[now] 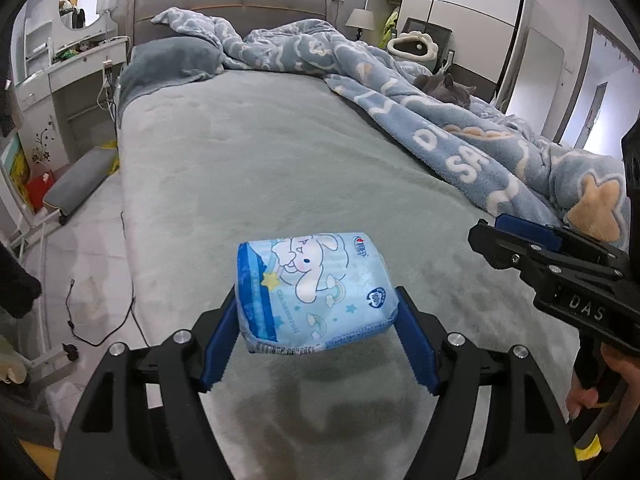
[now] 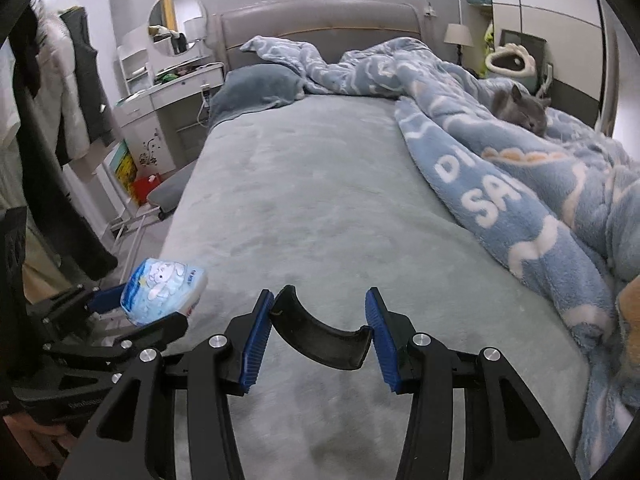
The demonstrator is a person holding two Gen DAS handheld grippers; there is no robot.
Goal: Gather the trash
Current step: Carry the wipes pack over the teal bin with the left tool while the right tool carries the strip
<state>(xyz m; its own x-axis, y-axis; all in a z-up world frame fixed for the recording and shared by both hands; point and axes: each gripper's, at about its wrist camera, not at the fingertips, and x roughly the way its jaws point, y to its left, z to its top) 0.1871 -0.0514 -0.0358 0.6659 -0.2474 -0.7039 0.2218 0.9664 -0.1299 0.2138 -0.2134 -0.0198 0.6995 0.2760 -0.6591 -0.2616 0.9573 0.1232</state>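
Tissue pack (image 1: 316, 292): we hold it lifted above the bed (image 1: 260, 168), lower centre of the left wrist view; in the right wrist view it sits at lower left (image 2: 164, 296).
Left gripper (image 1: 316, 336): clamped on the tissue pack, blue pads pressing its two short sides; the film dents a little at the left pad.
Black curved piece (image 2: 320, 336): a half-ring of hard plastic, lower centre of the right wrist view, spanning between the pads.
Right gripper (image 2: 318, 340): clamped on the black curved piece, each pad against one end of the arc.
How the pack handles: we judge it light and soft, glossy film likely slippery; a squeeze deforms it rather than breaks it. Best taken across the short sides near the middle, as now.
How the piece handles: stiff and light by our judgement; held only at its tips, it could pivot or spring out.
Surroundings: blue blanket (image 1: 460, 132) at right, a grey cat (image 2: 520, 108) asleep on it at upper right.
Bin: none visible in either view.
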